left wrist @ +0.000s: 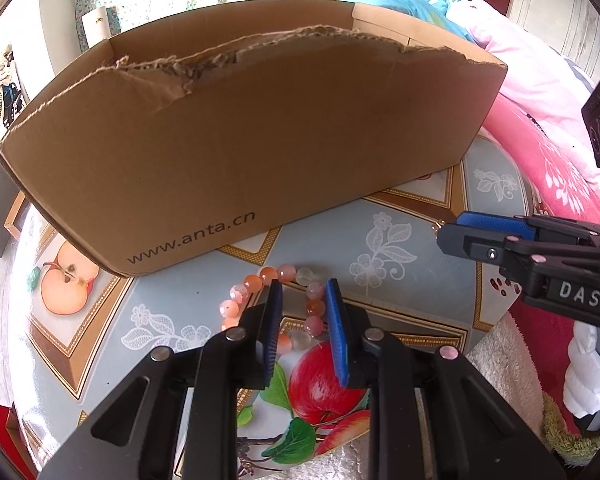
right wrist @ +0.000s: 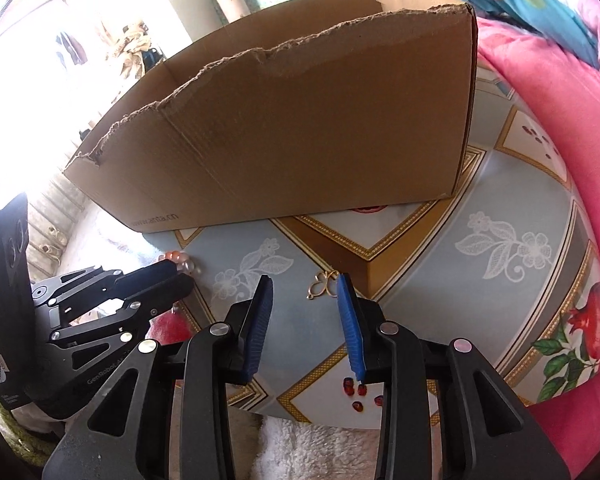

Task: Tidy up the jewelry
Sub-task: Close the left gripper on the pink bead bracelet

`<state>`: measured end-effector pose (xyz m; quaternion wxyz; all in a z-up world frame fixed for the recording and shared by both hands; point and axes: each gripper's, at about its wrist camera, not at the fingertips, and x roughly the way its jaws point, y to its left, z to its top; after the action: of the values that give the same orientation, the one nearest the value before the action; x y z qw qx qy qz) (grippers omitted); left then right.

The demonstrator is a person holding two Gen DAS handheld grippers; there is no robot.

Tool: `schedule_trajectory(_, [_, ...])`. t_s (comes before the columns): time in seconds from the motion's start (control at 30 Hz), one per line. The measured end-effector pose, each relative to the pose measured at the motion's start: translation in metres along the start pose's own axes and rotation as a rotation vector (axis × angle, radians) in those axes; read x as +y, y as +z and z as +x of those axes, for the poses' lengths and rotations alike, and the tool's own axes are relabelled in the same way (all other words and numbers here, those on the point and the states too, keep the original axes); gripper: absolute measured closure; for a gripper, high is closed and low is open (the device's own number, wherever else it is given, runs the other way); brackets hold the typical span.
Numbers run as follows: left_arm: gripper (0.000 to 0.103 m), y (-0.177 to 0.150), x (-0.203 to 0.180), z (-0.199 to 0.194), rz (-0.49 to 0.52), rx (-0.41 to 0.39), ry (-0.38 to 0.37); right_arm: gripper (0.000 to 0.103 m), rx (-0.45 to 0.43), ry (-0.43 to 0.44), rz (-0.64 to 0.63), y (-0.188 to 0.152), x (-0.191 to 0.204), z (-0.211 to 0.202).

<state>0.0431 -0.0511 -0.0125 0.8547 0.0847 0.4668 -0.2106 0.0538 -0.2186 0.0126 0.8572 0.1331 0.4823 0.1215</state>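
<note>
So neither piece is boxed yet. My left tool sits with its jaws apart over the bead bracelet on the tabletop; my right tool hangs parted before the gold pendant. The cardboard box stands just behind.

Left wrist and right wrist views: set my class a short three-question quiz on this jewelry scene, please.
1. True or false: the bead bracelet lies inside the cardboard box.
2. What lies on the tablecloth just ahead of the right gripper? A) gold pendant B) wristwatch C) hair comb
3. Fill in: the box's top edge is ____.
Key: 1 false, it lies on the tablecloth in front of the box; 2 A; 3 torn.
</note>
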Motion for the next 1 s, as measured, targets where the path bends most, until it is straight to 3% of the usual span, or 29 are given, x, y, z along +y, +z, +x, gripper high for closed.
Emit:
schedule_trajectory(0.43, [0.082,0.0,0.0,0.001,-0.005,0.004,-0.001,0.071,0.026,0.072,0.016,0.006,0.002,0.01])
schedule_trajectory(0.8, [0.082,0.001,0.004,0.002,-0.002,0.002,-0.014,0.064,-0.027,0.003,0.059,0.011,-0.008,-0.004])
schedule_trajectory(1.0, [0.082,0.003,0.002,0.001,-0.007,0.01,0.003,0.059,-0.039,0.011,0.077,0.001,-0.022,-0.011])
